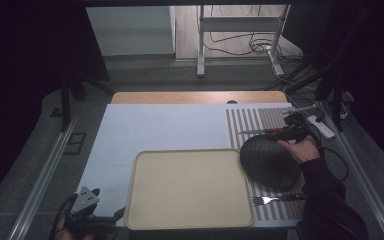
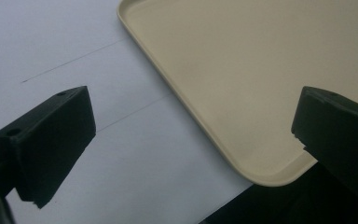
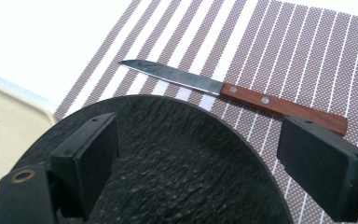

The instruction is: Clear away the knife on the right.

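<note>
High view: the beige tray (image 1: pixel 188 190) sits at the near edge of the white table top (image 1: pixel 155 127), its right rim just beside the round black plate (image 1: pixel 270 162), which lies on the striped placemat (image 1: pixel 260 122) and slightly overlaps the tray's far right corner. The right gripper (image 1: pixel 292 132) is at the plate's far right edge with the person's hand (image 1: pixel 304 149) behind it. A fork (image 1: pixel 275 199) lies on the mat near the plate's near side, and a knife (image 1: pixel 260 132) lies just beyond its far side. Open white surface spreads beyond and left of the tray.

Right gripper view: the 2 jaws stand wide apart over the plate (image 3: pixel 168 163), clamped on nothing, though whether they touch the plate cannot be told. The knife (image 3: pixel 233 91) lies close past the plate's rim, with bare mat (image 3: pixel 307 46) beyond it.

Left gripper view: the left gripper (image 2: pixel 191 135) has its 2 jaws spread wide and holds nothing. It hovers at the tray's near left corner (image 2: pixel 261 175), with 1 jaw over white surface (image 2: pixel 74 46) and the other over the tray. In the high view this gripper (image 1: pixel 117 216) is low at the table's front edge, well apart from the plate.
</note>
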The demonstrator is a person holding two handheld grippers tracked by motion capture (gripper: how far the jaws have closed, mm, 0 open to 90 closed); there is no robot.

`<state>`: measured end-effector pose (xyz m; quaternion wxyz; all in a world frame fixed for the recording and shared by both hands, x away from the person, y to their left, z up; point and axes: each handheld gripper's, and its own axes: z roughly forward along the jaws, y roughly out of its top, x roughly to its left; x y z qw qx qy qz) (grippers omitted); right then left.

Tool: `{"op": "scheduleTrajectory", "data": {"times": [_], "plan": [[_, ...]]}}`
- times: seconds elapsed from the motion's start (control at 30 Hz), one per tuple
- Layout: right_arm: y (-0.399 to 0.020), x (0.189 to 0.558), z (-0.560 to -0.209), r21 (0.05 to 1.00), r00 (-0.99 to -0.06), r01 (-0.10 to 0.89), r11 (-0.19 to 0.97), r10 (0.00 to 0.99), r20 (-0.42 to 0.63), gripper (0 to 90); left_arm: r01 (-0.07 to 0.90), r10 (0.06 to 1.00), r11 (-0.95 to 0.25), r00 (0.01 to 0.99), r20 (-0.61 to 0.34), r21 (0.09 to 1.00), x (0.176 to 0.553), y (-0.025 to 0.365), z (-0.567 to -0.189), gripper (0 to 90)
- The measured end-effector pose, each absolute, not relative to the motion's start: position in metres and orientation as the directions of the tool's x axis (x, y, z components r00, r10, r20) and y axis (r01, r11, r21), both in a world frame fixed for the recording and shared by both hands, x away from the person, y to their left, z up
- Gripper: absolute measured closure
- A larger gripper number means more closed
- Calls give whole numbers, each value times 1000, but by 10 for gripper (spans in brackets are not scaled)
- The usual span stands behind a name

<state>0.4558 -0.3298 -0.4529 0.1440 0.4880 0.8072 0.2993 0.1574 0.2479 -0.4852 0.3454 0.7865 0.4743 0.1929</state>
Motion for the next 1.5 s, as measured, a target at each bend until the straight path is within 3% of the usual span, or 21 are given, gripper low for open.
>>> {"op": "scheduleTrajectory", "data": {"times": [0.2,0.47,0.5,0.6,0.63,0.67,0.7,0.73,0.77,0.8,0.83,1.27,1.5], "plan": [[-328,469,-459,600,-477,711,367,879,27,156,613,877,-321,481,-18,722,158,247,-485,0],[-331,487,-461,588,-450,730,349,892,30,316,614,876,-323,482,-17,720,158,247,-485,0],[-332,492,-460,585,-456,728,358,890,23,391,614,876,-325,483,-16,719,158,247,-485,0],[-334,496,-460,580,-458,729,365,889,16,471,614,875,-327,484,-15,719,158,246,-485,0],[-338,501,-460,567,-452,734,373,892,-2,559,614,875,-327,483,-14,718,158,246,-485,0],[-338,501,-460,567,-452,734,373,892,-2,559,614,875,-328,484,-14,718,158,246,-485,0],[-342,506,-460,562,-446,739,371,895,-4,688,613,875,-330,485,-13,718,158,246,-485,0],[-342,506,-460,562,-446,739,371,895,-4,688,613,875,-330,485,-13,718,158,246,-485,0],[-346,510,-461,570,-440,735,367,898,-9,791,613,874,-332,486,-11,716,158,246,-486,0],[-346,510,-461,570,-440,735,367,898,-9,791,613,874,-332,486,-11,716,158,246,-486,0],[-349,513,-462,576,-442,731,366,897,-10,883,613,873,-334,487,-10,716,158,245,-486,0],[-369,540,-487,545,-340,780,308,939,-45,895,610,870,-345,493,-1,714,158,244,-486,0],[-378,539,-496,525,-342,795,305,939,-28,891,608,867,-356,498,8,710,157,244,-486,0]]}}
